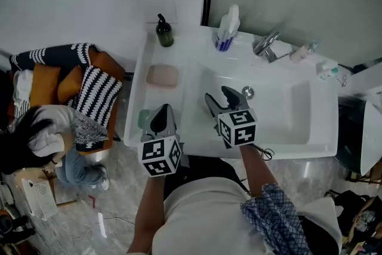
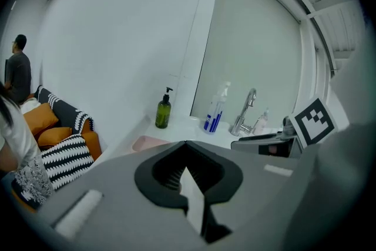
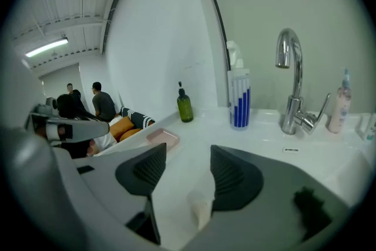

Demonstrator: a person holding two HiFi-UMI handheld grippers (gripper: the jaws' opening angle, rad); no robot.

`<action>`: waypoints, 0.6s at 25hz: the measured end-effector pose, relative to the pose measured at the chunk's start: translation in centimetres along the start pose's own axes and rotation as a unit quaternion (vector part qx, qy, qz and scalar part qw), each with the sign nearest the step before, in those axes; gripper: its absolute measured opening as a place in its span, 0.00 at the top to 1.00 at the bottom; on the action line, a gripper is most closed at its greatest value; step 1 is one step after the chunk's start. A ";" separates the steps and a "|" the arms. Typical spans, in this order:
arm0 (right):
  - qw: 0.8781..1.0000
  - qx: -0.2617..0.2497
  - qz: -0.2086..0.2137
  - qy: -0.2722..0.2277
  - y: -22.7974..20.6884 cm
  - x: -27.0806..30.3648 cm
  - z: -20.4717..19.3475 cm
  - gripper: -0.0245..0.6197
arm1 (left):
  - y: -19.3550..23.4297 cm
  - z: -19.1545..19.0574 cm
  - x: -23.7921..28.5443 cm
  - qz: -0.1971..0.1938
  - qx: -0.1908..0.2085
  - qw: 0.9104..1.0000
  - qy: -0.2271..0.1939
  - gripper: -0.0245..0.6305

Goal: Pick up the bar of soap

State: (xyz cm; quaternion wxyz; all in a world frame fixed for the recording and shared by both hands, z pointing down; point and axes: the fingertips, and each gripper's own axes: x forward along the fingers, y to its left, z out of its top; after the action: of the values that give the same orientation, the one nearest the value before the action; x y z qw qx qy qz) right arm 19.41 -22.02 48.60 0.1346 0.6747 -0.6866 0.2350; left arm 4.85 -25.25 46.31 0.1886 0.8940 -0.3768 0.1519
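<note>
- Nearest, the person's pale shirt (image 1: 197, 212) fills the lower edge of the head view.
- Left gripper (image 1: 162, 119) hangs over the front edge of the white bench (image 1: 185, 89), its fingers (image 2: 155, 176) pressed together on nothing.
- Right gripper (image 1: 221, 97) hovers over the basin (image 1: 298, 110), its fingers (image 3: 235, 176) spread and empty.
- Pink bar of soap (image 1: 162, 76) lies on the bench left of the basin, beyond the left gripper and apart from both grippers.
- Dark green pump bottle (image 1: 165, 31) stands behind the soap.

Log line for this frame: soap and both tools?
soap: on counter, untouched | left tool: shut, empty | right tool: open, over basin
</note>
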 end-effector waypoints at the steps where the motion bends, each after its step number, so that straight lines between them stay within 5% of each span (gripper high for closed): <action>1: 1.000 0.000 0.005 -0.003 0.3 -0.1 0.2 0.57 | 0.0 0.1 0.0 0.000 -0.001 1.000 -0.002 0.95; 5: 1.000 -0.007 0.008 -0.013 1.0 -0.3 0.7 0.60 | -0.3 0.3 0.1 -0.001 0.005 1.000 -0.002 0.95; 8: 1.000 -0.020 -0.008 -0.021 1.2 -0.6 1.1 0.80 | -0.3 0.4 0.1 -0.002 0.008 1.000 -0.003 0.95; 15: 0.998 -0.054 -0.011 -0.022 2.4 -0.8 1.8 0.87 | -0.5 0.7 0.2 -0.006 0.007 1.000 -0.008 0.95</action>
State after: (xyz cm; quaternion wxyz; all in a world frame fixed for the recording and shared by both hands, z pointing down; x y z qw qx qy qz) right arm 17.28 -22.28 46.32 0.1583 0.6793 -0.6934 0.1812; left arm 5.44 -25.36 45.63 0.1808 0.8985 -0.3722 0.1465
